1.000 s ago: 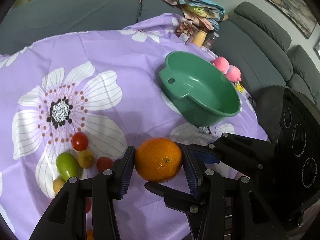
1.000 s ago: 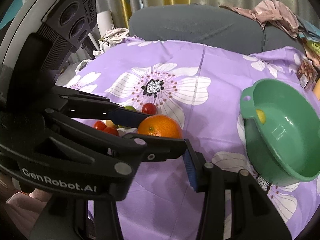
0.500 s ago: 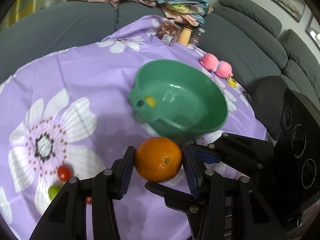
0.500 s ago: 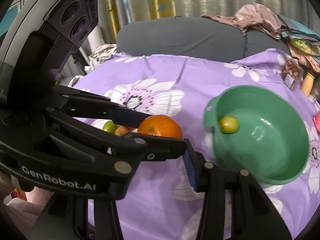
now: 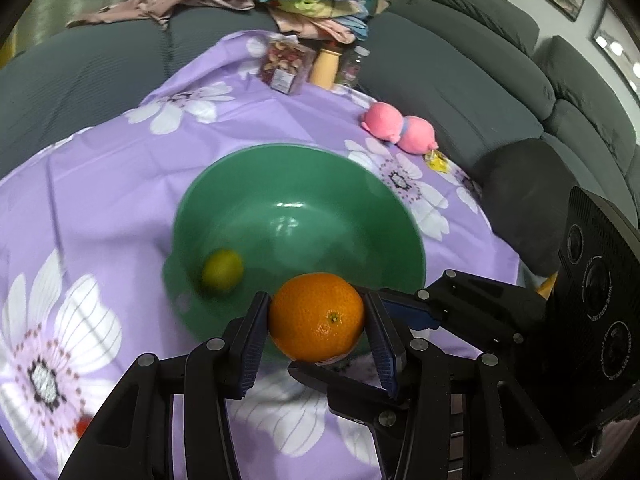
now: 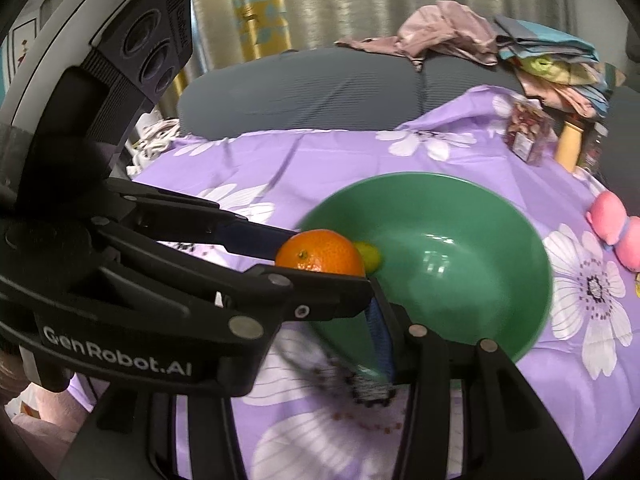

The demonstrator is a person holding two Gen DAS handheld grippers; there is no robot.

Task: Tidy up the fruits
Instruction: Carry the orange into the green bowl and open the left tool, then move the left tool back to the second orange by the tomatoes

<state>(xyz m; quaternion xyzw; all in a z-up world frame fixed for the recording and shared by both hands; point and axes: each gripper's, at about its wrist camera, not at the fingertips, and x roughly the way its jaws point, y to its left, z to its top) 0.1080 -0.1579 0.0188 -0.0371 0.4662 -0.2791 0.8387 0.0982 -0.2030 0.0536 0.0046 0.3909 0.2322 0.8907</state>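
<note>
Left gripper, still clenched on the round orange tangerine, has carried it from the cloth's fruit cluster to the green plastic bowl's near rim, ready for release; right gripper's grasp cannot be told.

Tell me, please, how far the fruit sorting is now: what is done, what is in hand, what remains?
Done: one yellow-green fruit lies in the green bowl. In hand: the left gripper clamps the orange over the bowl's near rim. Left: release it into the bowl, then fetch the rest; at least one red fruit lies out on the cloth.
</note>
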